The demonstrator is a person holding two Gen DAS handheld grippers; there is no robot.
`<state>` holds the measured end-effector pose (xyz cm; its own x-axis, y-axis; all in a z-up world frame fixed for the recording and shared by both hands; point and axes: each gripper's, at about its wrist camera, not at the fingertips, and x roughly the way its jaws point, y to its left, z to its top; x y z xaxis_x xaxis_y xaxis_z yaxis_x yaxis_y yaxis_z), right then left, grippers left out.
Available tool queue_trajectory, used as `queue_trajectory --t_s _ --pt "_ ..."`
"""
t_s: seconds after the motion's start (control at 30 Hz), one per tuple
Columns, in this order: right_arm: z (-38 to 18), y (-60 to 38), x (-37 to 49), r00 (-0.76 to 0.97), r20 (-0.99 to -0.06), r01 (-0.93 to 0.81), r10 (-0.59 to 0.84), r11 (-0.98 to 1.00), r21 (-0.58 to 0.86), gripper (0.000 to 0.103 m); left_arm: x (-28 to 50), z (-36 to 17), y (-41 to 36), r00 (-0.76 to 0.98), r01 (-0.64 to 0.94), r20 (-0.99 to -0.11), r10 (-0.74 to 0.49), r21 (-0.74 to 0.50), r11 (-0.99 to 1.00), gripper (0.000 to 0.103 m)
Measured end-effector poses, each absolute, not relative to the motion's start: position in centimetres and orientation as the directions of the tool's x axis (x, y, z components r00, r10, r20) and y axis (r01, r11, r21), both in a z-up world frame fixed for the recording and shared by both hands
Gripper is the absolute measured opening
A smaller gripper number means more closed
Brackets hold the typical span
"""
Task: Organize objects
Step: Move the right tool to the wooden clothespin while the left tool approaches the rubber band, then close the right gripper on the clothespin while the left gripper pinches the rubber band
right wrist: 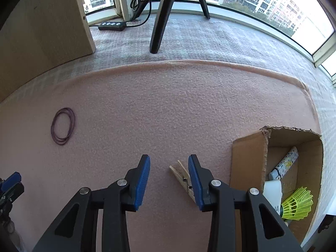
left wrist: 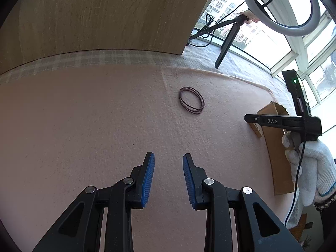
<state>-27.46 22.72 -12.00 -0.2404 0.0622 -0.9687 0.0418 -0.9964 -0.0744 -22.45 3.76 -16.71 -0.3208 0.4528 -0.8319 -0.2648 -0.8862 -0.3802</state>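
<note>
Objects to organize are partly dealt with, judging by how things lie: the cardboard box (right wrist: 250,163) at the lower right of the right wrist view already holds a yellow shuttlecock (right wrist: 298,203), a white container (right wrist: 272,191) and a patterned tube-like item (right wrist: 288,161), while two things remain loose on the pink blanket (right wrist: 168,105). A wooden clothespin (right wrist: 181,177) lies at lower centre of that view, just beside the inner face of the right claw's (right wrist: 169,174) right finger and partly hidden by it; whether it touches the pad I cannot tell. A bundle of dark rubber bands (left wrist: 191,100) lies flat in the upper middle of the left wrist view, well apart from the box and ahead of the left claw (left wrist: 168,172). Both claws have their fingers spread and carry nothing. So the job looks past halfway, with the clothespin the nearer pick and the bands left after it. For room, the blanket is bare between the bands and the box. Its raised edge curves across the upper part of both views, with grey carpet (right wrist: 210,40) beyond. A wooden panel (left wrist: 105,14) fills the upper left of the left view, and a tripod leg (right wrist: 161,19) stands at the top of the right view. The box wall rises close to the right claw's right side, so a swing that way needs lift first.
</note>
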Motion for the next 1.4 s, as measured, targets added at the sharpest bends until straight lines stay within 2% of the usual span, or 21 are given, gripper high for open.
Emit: queue_trajectory --t_s 0.13,0.23,0.27,0.33,0.43,0.53,0.6,0.67,0.97,1.13,1.4 --pt "-13.0 22.4 -27.0 -0.208 -0.975 0.048 0.079 -0.995 -0.091 0.034 -22.6 -16.8 3.8 -0.320 -0.275 -0.831 0.454 -0.377 -0.884 0.030" --pt "-12.7 21.6 -26.1 -0.224 -0.971 0.067 0.087 -0.992 -0.104 0.028 -23.3 -17.1 3.7 -0.317 -0.270 -0.830 0.458 -0.384 -0.883 0.029" --pt "-12.6 21.3 -25.7 -0.224 -0.971 0.077 0.078 -0.992 -0.098 0.021 -23.6 -17.1 3.9 -0.316 -0.275 -0.831 0.458 -0.382 -0.882 0.029" --pt "-12.8 21.1 -24.9 -0.196 -0.980 0.077 0.034 -0.996 -0.050 0.017 -24.2 -17.1 4.4 -0.318 -0.287 -0.831 0.456 -0.374 -0.882 0.029" --pt "-13.0 21.1 -23.5 -0.202 -0.979 0.069 0.021 -0.997 -0.036 0.017 -25.5 -16.9 5.7 -0.316 -0.313 -0.836 0.448 -0.354 -0.881 0.029" --pt "-12.4 22.1 -23.0 -0.202 -0.978 0.027 -0.062 -0.998 0.058 0.017 -26.8 -16.6 6.8 -0.311 -0.323 -0.835 0.453 -0.355 -0.877 0.030" --pt "-11.7 22.4 -22.9 -0.243 -0.970 0.019 -0.028 -1.000 0.024 0.018 -27.7 -16.4 7.6 -0.311 -0.331 -0.840 0.444 -0.342 -0.880 0.033" --pt "-11.3 22.6 -23.0 -0.265 -0.964 0.022 -0.008 -1.000 0.003 0.025 -28.7 -16.2 8.3 -0.315 -0.337 -0.842 0.439 -0.333 -0.881 0.035" --pt "-12.4 24.0 -22.0 -0.230 -0.970 -0.013 -0.072 -0.997 0.077 0.029 -34.3 -17.2 11.8 -0.278 -0.327 -0.855 0.438 -0.345 -0.880 0.044" --pt "-12.8 22.8 -21.0 -0.216 -0.975 0.050 -0.051 -0.998 0.042 0.029 -36.5 -18.6 14.0 -0.237 -0.330 -0.878 0.416 -0.330 -0.884 0.045" --pt "-13.2 23.8 -19.3 -0.173 -0.978 0.021 -0.119 -0.993 0.117 0.029 -34.9 -19.5 15.6 -0.210 -0.421 -0.898 0.386 -0.274 -0.865 0.040"
